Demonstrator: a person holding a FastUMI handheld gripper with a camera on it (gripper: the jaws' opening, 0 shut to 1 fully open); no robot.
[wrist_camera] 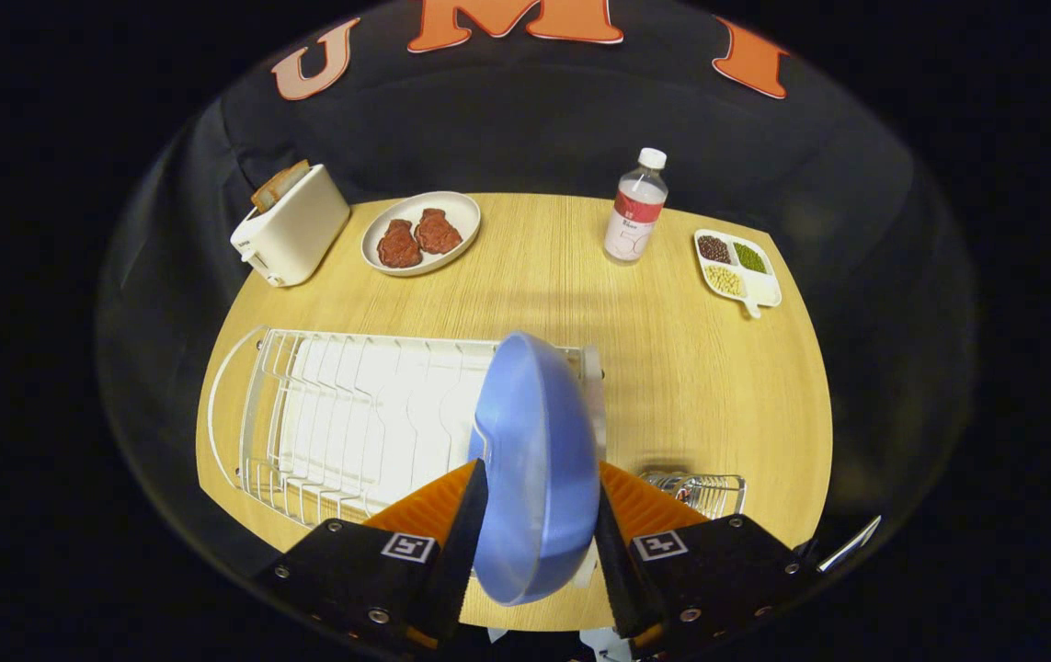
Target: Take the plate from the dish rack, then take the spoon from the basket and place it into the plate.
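Observation:
A blue plate [539, 441] stands on edge between my two fingers, over the right end of the white wire dish rack [350, 414]. My gripper [539, 515] is shut on the plate's lower rim, one finger on each face. Just right of the fingers a small wire basket [704, 489] peeks out, mostly hidden behind the right finger. A metal handle [849, 544], likely the spoon, sticks out at the right of the gripper body.
On the round wooden table [672, 368] beyond the rack stand a white toaster [291, 230], a white dish with two red pieces [421, 233], a water bottle [637, 207] and a divided tray of beans [736, 267].

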